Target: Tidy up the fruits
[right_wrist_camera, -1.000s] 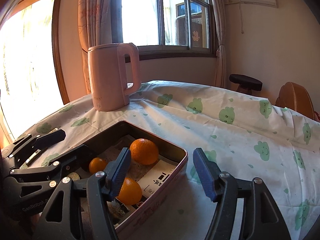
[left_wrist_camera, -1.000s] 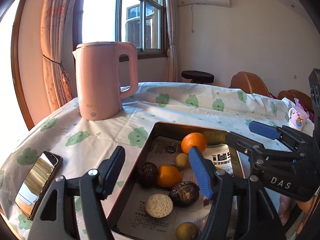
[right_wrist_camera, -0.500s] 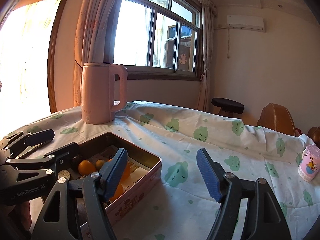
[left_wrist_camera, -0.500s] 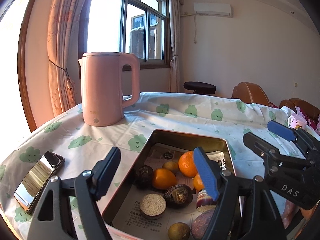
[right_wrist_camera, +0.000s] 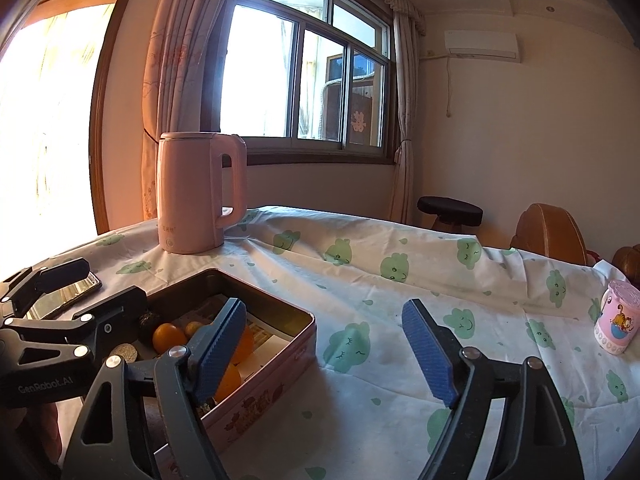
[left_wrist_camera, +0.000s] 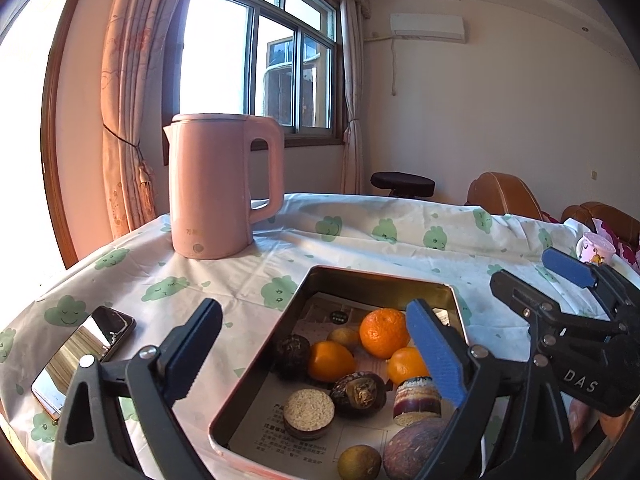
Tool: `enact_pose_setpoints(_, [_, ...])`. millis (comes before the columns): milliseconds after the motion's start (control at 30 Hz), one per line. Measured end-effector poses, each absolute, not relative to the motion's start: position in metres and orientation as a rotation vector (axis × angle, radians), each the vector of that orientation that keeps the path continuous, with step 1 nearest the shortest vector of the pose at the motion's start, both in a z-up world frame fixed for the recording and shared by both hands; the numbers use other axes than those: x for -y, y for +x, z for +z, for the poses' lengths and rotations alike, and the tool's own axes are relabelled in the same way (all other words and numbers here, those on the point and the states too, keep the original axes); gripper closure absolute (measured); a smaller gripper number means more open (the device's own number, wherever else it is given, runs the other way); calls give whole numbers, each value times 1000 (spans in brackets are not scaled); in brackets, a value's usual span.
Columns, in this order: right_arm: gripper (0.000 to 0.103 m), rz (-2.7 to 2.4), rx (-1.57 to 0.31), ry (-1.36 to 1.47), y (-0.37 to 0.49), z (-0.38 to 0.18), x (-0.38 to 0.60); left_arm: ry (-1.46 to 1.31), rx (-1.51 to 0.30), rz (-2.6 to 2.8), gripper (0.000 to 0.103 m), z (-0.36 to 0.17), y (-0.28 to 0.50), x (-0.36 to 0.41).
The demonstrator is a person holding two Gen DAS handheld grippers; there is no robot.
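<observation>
A pink rectangular tin [left_wrist_camera: 312,280] lined with paper holds several fruits: oranges [left_wrist_camera: 383,333], dark passion fruits [left_wrist_camera: 358,390], small brownish fruits [left_wrist_camera: 359,462] and cut cane pieces [left_wrist_camera: 309,408]. The tin also shows in the right wrist view [right_wrist_camera: 276,376]. My left gripper [left_wrist_camera: 316,354] is open and empty, hovering above the tin's near left part. My right gripper [right_wrist_camera: 326,354] is open and empty, above the cloth just right of the tin. It also shows at the right of the left wrist view [left_wrist_camera: 532,280].
A pink kettle [left_wrist_camera: 220,184] stands at the back left of the table. A phone [left_wrist_camera: 80,356] lies left of the tin. A small pink cup [right_wrist_camera: 616,318] stands at the right. The cloud-print tablecloth [right_wrist_camera: 400,272] is wrinkled. Chairs stand behind.
Both grippers have risen and pulled back from the tin, so more of the room and the table shows. Both stay open and empty. The fruits have not moved.
</observation>
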State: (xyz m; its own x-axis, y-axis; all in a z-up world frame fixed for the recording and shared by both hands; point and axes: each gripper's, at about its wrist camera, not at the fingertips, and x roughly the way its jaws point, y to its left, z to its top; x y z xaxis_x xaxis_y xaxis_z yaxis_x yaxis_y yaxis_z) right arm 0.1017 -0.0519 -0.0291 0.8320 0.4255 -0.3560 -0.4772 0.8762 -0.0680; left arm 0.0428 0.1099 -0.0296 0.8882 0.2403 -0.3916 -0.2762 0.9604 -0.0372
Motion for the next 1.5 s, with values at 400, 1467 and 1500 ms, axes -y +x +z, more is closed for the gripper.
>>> enact_pose_setpoints(400, [18, 466, -336, -143, 100, -28, 55, -83, -389, 279, 0, -30, 42, -108])
enact_pose_setpoints(1467, [17, 453, -326, -138, 98, -28, 58, -92, -396, 277, 0, -30, 41, -110])
enact_pose_setpoints(1500, [17, 454, -326, -137, 98, -28, 58, -87, -395, 276, 0, -30, 42, -109])
